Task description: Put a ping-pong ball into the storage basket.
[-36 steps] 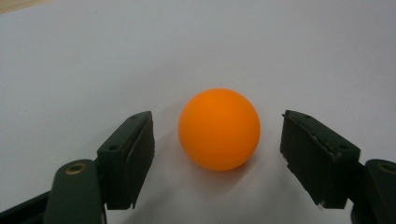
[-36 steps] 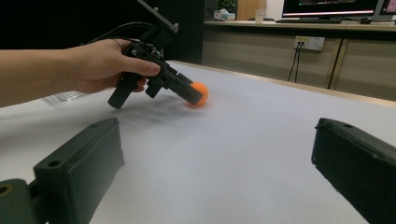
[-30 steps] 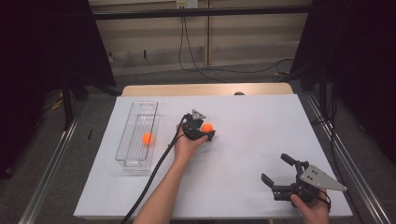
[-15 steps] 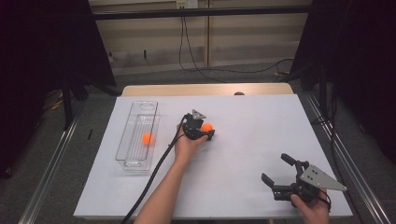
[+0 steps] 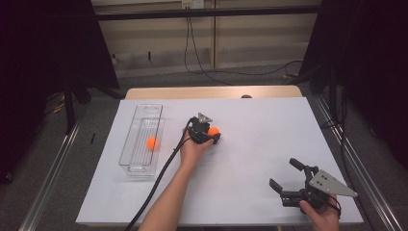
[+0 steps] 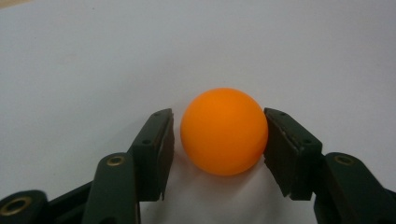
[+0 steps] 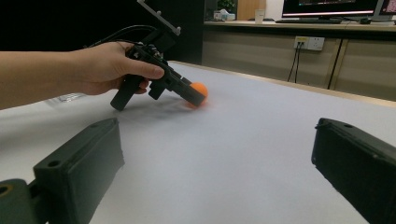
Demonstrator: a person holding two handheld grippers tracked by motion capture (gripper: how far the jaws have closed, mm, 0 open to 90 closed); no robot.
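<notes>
The left gripper (image 6: 218, 140) has just been closing its jaws around an orange ball (image 6: 224, 131) that sits on the white table (image 5: 260, 144) near its middle, a little to the right of the clear tray (image 5: 142, 139). In the left gripper view the right pad touches the ball's side while a thin gap remains at the left pad, so the ball is bracketed but not yet truly pinched. A second orange ball (image 5: 152, 142) already lies in the tray, which suggests that this one is bound for the same place. To do the grasp well, the person should finish closing gently with the pads at the ball's widest line (a light, smooth ball will squirt forward or roll if squeezed off-centre), keep the jaws low to the table until both pads bear, and only then lift. The right gripper (image 5: 288, 179) rests at the near right corner with its jaws spread wide, holding nothing, well apart from the work. No brand, label or readable writing appears on the ball, the tray or the grippers.
</notes>
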